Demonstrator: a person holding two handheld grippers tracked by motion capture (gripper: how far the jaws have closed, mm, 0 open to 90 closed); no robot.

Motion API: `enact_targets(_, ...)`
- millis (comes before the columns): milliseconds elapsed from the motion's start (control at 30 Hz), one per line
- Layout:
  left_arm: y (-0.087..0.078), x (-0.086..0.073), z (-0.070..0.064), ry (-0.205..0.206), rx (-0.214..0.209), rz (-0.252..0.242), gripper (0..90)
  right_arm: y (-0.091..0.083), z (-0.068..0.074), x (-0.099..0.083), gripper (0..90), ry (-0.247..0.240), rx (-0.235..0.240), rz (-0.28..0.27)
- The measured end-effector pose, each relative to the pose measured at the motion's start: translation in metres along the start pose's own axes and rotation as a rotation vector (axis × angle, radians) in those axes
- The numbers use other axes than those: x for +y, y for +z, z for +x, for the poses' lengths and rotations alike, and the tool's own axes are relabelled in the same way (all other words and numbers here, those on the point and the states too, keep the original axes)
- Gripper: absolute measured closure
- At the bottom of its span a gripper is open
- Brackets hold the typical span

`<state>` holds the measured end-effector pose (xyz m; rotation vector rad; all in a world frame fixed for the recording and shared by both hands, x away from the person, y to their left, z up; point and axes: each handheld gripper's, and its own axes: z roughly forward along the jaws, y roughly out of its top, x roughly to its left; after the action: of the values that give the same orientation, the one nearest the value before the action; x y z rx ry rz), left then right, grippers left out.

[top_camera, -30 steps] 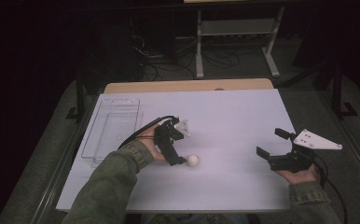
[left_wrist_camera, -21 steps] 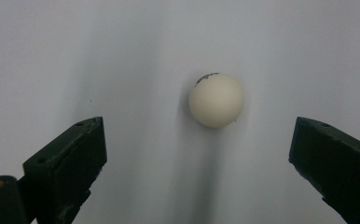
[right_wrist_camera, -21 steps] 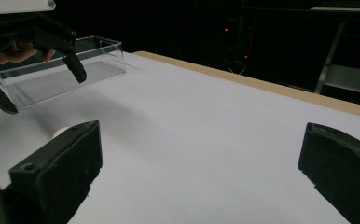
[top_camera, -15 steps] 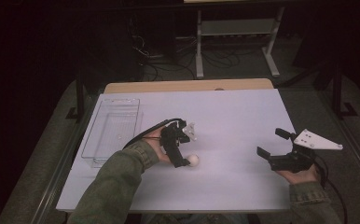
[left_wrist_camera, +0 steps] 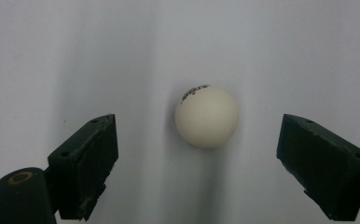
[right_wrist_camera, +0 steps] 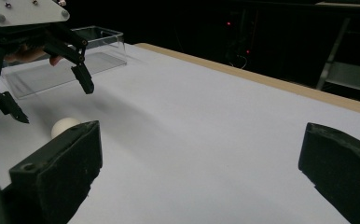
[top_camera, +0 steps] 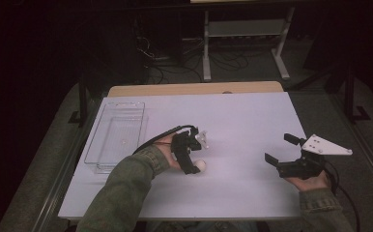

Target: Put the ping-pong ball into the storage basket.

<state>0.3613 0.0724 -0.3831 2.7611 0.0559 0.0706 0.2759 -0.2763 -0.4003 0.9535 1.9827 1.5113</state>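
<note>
A white ping-pong ball [top_camera: 200, 166] lies on the white table top [top_camera: 242, 121], a little left of centre. My left gripper [top_camera: 195, 158] points down just over it. In the left gripper view the ball [left_wrist_camera: 207, 115] rests on the table between the two black jaws, which stand wide apart and do not touch it; the left gripper [left_wrist_camera: 197, 135] is open. My right gripper [top_camera: 277, 147] is held low at the right side of the table, open and holding nothing. The right gripper view [right_wrist_camera: 201, 158] shows the ball [right_wrist_camera: 65, 126] and the left gripper [right_wrist_camera: 47, 95] farther off.
A clear plastic tray [top_camera: 93, 140] sits along the table's left edge, seemingly with nothing in it; its wall [right_wrist_camera: 99, 35] appears behind the left gripper. A wooden strip [top_camera: 194, 90] borders the far edge. Beyond it are a dark floor, cables and a metal stand [top_camera: 242, 34].
My left gripper has shifted right, closer over the ball. The ball and the right gripper have stayed where they were.
</note>
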Motion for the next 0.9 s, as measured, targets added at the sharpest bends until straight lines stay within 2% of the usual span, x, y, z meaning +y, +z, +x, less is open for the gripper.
enact_targets(133, 0.002, 0.0, 0.002, -0.004, -0.008, 0.013, 13.4, 0.0, 0.0, 0.0, 0.0, -0.002, 0.001, 0.002)
enact_targets(167, 0.005, -0.001, 0.004, -0.007, -0.022, 0.029, 13.4, 0.0, 0.0, 0.0, 0.0, -0.001, 0.0, 0.002)
enact_targets(400, 0.008, -0.003, 0.008, -0.012, -0.023, 0.037, 16.1, 0.001, 0.0, -0.001, 0.0, -0.005, -0.001, 0.005)
enact_targets(500, 0.009, -0.002, 0.007, 0.004, -0.024, 0.045, 17.6, 0.0, 0.0, -0.001, 0.0, -0.004, -0.002, 0.005)
enact_targets(667, 0.011, -0.001, 0.005, 0.017, -0.021, 0.032, 20.7, 0.0, -0.001, -0.001, 0.0, -0.008, -0.002, 0.009)
enact_targets(800, 0.016, 0.0, 0.004, 0.023, -0.042, 0.043, 22.9, 0.0, -0.001, -0.001, 0.0, -0.008, -0.002, 0.007)
enact_targets(900, 0.02, 0.001, 0.004, 0.033, -0.041, 0.05, 24.8, 0.0, -0.001, -0.001, 0.0, -0.006, -0.002, 0.005)
